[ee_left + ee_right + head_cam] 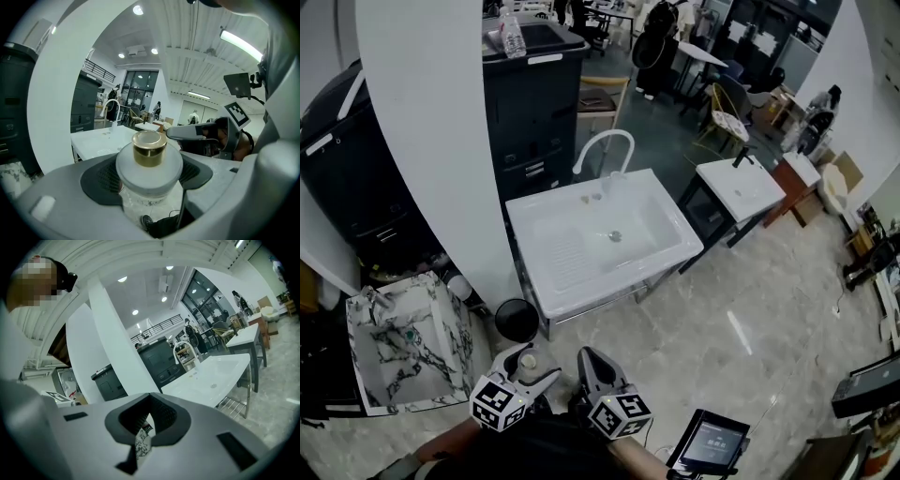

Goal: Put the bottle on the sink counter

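A small frosted bottle with a gold cap (149, 149) stands upright between the dark pads of my left gripper (149, 180), which is shut on it. From the head view this bottle (528, 359) and left gripper (523, 367) are low in the frame, well short of the white sink counter (567, 258) with its curved faucet (602, 145). My right gripper (587, 360) hangs beside the left one; its jaws (150, 423) are shut with nothing in them. The white sink (213, 376) lies ahead of it.
A marble-patterned basin (403, 342) sits on the floor at the left, and a round black bin (517, 319) stands by the sink's front corner. A white column (441, 141) and a black cabinet (534, 94) rise behind. A smaller white sink (741, 187) is at the right.
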The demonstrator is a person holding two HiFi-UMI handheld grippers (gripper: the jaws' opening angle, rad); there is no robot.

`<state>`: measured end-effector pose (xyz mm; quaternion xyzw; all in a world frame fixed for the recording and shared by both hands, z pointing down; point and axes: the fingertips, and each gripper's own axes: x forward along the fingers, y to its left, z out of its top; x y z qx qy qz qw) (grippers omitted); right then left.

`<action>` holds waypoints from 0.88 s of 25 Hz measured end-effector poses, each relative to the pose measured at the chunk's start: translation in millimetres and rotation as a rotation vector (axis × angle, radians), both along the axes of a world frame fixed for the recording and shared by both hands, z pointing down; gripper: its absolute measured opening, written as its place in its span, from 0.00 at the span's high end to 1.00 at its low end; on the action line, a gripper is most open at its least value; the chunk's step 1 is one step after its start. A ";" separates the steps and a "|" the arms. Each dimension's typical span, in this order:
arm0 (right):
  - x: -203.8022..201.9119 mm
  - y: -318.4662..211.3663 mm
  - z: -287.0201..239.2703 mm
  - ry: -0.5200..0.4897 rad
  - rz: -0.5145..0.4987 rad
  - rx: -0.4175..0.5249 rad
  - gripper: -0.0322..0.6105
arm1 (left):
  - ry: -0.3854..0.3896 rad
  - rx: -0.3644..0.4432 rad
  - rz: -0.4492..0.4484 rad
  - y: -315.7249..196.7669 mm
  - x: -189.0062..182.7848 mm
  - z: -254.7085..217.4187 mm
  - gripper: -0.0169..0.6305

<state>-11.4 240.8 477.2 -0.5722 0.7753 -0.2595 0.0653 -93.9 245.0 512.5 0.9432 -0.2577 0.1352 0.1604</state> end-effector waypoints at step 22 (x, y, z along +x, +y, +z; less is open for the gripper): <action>74.4 -131.9 12.7 -0.064 -0.123 -0.021 0.96 | -0.042 -0.018 -0.106 -122.5 82.2 5.2 0.45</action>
